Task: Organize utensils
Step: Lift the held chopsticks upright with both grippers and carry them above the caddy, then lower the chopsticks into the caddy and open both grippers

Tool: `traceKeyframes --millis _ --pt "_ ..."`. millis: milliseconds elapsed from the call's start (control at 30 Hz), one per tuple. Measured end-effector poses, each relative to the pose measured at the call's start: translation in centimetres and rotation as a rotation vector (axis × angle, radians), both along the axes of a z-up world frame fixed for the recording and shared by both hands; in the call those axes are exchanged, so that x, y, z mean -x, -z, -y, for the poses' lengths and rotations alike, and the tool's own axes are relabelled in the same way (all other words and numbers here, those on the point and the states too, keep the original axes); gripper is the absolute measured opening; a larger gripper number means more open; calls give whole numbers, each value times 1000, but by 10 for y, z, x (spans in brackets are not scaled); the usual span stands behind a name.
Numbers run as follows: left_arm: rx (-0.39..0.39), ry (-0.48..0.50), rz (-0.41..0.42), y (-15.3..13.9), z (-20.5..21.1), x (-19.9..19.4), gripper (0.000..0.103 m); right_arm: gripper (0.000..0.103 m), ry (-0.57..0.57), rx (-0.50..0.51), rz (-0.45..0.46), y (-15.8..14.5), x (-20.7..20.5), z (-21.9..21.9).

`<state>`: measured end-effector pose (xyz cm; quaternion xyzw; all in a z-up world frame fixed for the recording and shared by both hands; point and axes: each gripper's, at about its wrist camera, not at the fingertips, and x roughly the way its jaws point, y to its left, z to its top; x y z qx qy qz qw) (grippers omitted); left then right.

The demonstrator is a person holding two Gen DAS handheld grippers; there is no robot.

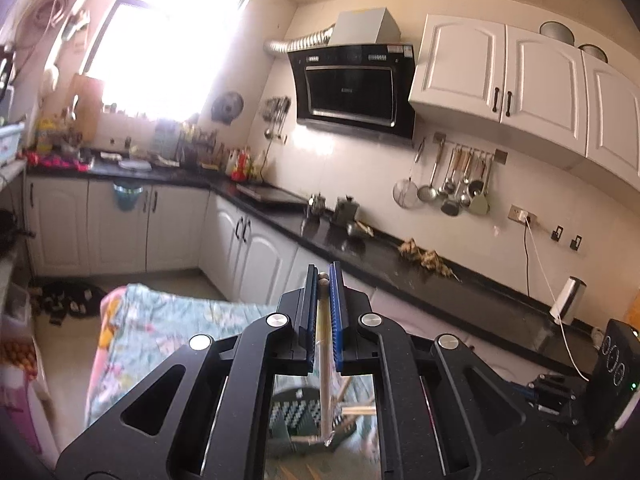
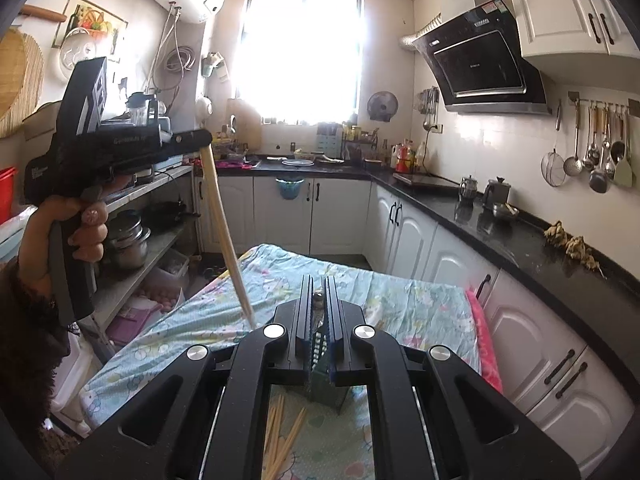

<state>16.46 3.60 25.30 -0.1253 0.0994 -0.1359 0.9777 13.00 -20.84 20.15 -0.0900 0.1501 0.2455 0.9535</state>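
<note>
- Left gripper (image 1: 323, 280): I have its jaws pinched narrow on a pale chopstick (image 1: 325, 344). From the left wrist view the stick runs between the blue ribbed pad and the black one, its rounded butt end peeping out at the fingertips and its shaft hanging down below the jaws.
- Same chopstick, from the right wrist view (image 2: 224, 224): a long, smooth, cream-coloured rod, slightly tapered, slanting down from the left gripper (image 2: 206, 140) towards the table. A hand (image 2: 76, 224) grips the handle.
- Right gripper (image 2: 319, 294): jaws nearly together, clamped on the rim of a dark green holder (image 2: 320, 384). The holder's wall is perforated plastic, a grid of small slots; I cannot tell its full shape.
- Holder, from the left wrist view (image 1: 298, 412): it shows beneath the left tool, round-rimmed, with at least one stick lying across it. I cannot tell whether that stick is inside it.
- Loose chopsticks (image 2: 282, 436): several tan wooden sticks lie fanned on the tablecloth (image 2: 400, 304), just beside the holder. They are straight, thin and matt.
- Tablecloth: soft printed cotton, pale blue with cartoon figures, rumpled at the edges.
- Progress, my judgement: early to middle. One stick is in hand and lifted clear of the table, the holder is steadied, and the loose sticks are left to gather.
- Background: glossy black counter (image 2: 520, 248), white panelled cabinets, and steel ladles on a wall rail.
</note>
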Motion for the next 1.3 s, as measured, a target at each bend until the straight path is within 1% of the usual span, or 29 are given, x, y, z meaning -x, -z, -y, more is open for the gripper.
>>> traceKeyframes --millis 67,200,300,433,567,833,933,1033,1300 --pt "-13 -22 20 -4 2 -3 3 6 1 -3 6 -5 -3 -1" --pt "-24 -37 25 -5 7 -14 3 6 -1 -22 8 -12 -16 -2" --pt "-32 -58 12 0 9 -29 3 6 -4 -37 -8 -15 -27 -4" --pt "-40 -83 15 7 10 -42 3 6 1 -29 -20 -14 -39 -9" --pt "-52 -87 7 16 13 -52 3 6 4 -15 -41 -9 -50 -13" --pt "-112 -95 -34 58 20 -73 3 6 1 10 -121 22 -71 -21" --pt "-124 -98 -49 72 20 -76 3 6 -2 16 -146 34 -77 -28" --pt "-129 -99 -64 85 19 -79 3 6 -8 22 -176 46 -83 -35" --pt "-112 -82 -111 110 16 -83 3 6 -20 14 -255 75 -100 -51"
